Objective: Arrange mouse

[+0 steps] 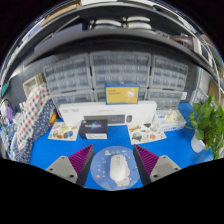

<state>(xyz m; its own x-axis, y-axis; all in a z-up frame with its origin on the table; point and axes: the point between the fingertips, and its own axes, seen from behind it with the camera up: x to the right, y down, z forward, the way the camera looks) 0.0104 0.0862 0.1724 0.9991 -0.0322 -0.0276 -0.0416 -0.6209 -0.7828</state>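
Gripper view looks forward along the gripper, whose two fingers stand apart with their magenta pads angled inward; between them lies a small white computer mouse resting on a round pale-blue mouse mat that sits on the blue-covered desk. A gap shows on either side of the mouse, so the fingers are around it rather than pressing on it, and the mouse carries its own weight on the mat. That straddling pose suggests the gripper is lined up either to close on the mouse or has it framed where it belongs; which of the two cannot be told. The mouse's long axis runs roughly along the fingers, which would let the pads meet its flanks squarely. Beyond the fingers stands a long white box-like unit with a yellow label, with small cluttered items beside it, and a green leafy plant stands off to the right, well apart from the mouse
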